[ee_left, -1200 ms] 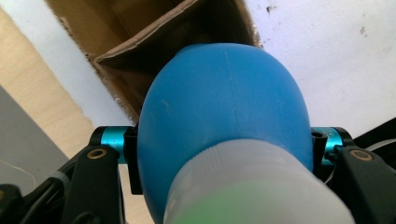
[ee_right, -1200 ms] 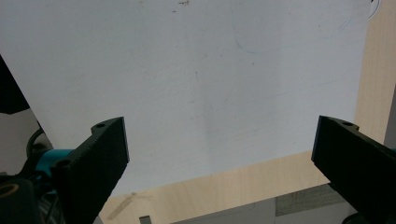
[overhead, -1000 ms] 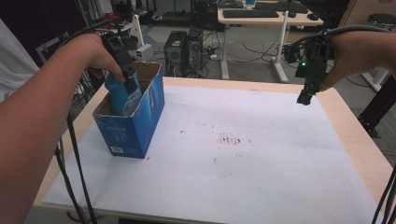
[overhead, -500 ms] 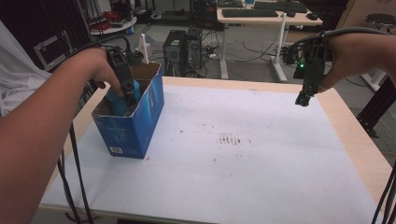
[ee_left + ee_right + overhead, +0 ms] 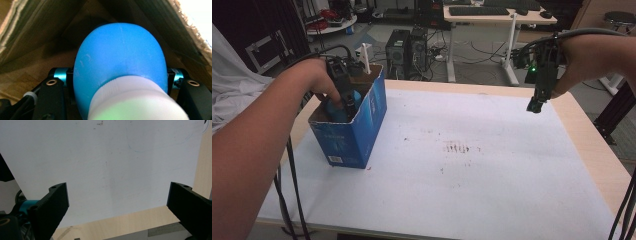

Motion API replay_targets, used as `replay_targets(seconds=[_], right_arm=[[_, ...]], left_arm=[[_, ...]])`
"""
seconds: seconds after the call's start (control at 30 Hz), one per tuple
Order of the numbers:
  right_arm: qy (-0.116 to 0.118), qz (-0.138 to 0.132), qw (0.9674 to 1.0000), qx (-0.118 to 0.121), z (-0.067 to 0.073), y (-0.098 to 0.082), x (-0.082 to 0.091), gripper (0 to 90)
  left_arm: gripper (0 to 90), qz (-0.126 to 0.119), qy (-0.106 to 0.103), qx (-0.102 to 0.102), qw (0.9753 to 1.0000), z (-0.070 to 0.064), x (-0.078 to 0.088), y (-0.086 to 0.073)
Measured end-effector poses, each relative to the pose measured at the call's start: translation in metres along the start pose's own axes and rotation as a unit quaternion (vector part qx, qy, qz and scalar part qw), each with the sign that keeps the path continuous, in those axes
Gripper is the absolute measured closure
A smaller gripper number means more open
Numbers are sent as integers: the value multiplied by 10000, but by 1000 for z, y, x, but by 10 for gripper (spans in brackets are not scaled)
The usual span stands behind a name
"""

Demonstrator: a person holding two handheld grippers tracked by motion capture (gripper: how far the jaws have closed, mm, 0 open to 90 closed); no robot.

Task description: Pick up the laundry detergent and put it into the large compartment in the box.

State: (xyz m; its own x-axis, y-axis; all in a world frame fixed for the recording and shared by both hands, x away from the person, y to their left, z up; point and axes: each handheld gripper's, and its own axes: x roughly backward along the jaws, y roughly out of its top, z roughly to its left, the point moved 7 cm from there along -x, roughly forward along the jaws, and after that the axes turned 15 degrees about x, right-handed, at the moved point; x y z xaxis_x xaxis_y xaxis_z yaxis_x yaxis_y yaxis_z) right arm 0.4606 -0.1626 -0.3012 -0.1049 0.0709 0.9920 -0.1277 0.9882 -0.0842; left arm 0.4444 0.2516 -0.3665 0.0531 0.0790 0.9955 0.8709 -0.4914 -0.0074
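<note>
A blue bottle [image 5: 120, 57] with a white ribbed cap [image 5: 132, 100] sits between the jaws of my left gripper [image 5: 120, 77], which is shut on it. In the high view, the left gripper [image 5: 343, 97] reaches down into an open blue cardboard box [image 5: 357, 130] at the table's left, and the blue bottle [image 5: 332, 111] is mostly hidden inside. Brown inner box walls [image 5: 37, 27] surround the bottle. My right gripper [image 5: 534, 106] hangs above the table's far right, open, with nothing between its jaws [image 5: 117, 200].
A white sheet [image 5: 472, 175] with a small dark stain [image 5: 457, 148] covers the wooden table [image 5: 584, 135]. Black cables [image 5: 292, 190] hang off the left edge. Computer towers [image 5: 407, 47] and a desk [image 5: 492, 15] stand beyond the far edge.
My left hand has sunk, taking the blue bottle deeper into the box. The right gripper has stayed where it was.
</note>
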Motion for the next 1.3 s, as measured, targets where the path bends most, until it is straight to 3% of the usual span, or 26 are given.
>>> replay_targets(seconds=[0.3,0.53,0.7,0.87,0.97,1.3], right_arm=[[-20,-38,10000,15,-1,2,1,30],[-23,-55,10000,14,0,0,2,30],[-20,-48,10000,-37,2,-1,3,29],[-40,-51,10000,-19,2,-2,4,30],[-44,-54,10000,-36,3,-1,5,30],[-56,-62,10000,10,4,-2,6,30]], left_arm=[[383,23,20,-29,10000,0,0,-1],[335,-57,-11,132,9999,-1,6,-3],[320,-13,-21,102,9999,-3,10,-6],[307,-87,30,201,9998,-7,18,-6],[296,-45,82,103,9999,-8,23,-6],[207,-148,258,63,9995,-14,42,-10]])
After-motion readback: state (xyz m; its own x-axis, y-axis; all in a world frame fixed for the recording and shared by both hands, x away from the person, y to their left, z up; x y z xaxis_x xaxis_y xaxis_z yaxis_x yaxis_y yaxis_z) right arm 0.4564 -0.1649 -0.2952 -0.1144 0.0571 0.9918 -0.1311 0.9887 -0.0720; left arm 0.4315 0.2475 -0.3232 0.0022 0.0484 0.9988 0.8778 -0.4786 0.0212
